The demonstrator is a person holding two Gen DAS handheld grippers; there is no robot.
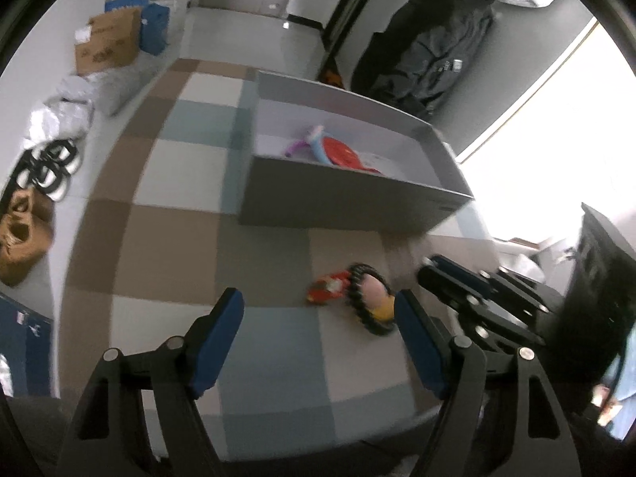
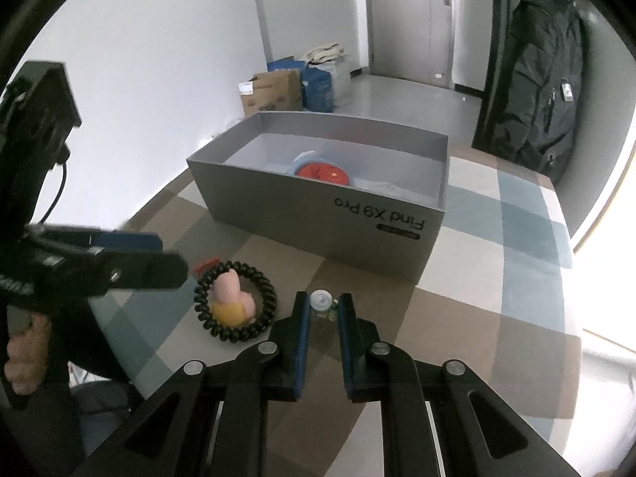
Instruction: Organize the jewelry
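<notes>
Right gripper (image 2: 322, 312): its 2 blue-padded fingers (image 2: 302, 334) are standing narrow, and a small white charm (image 2: 321, 301) is sitting between the tips on the checked cloth (image 2: 477, 278); I cannot tell if the pads are touching it.
Left gripper (image 1: 318, 338): I am holding it wide apart above the cloth, with nothing between the fingers.
Black coil bracelet (image 2: 235, 302): it is lying flat on the cloth, just left of my right gripper, around a pink and yellow figure (image 2: 230, 298).
Red piece (image 1: 328, 287): it is lying beside the bracelet, touching it.
Grey box (image 2: 318, 202): it is standing open behind the bracelet, holding a red round item (image 2: 322, 172) with a light blue rim.
Purple piece (image 1: 296, 147): it is lying in the box too.
</notes>
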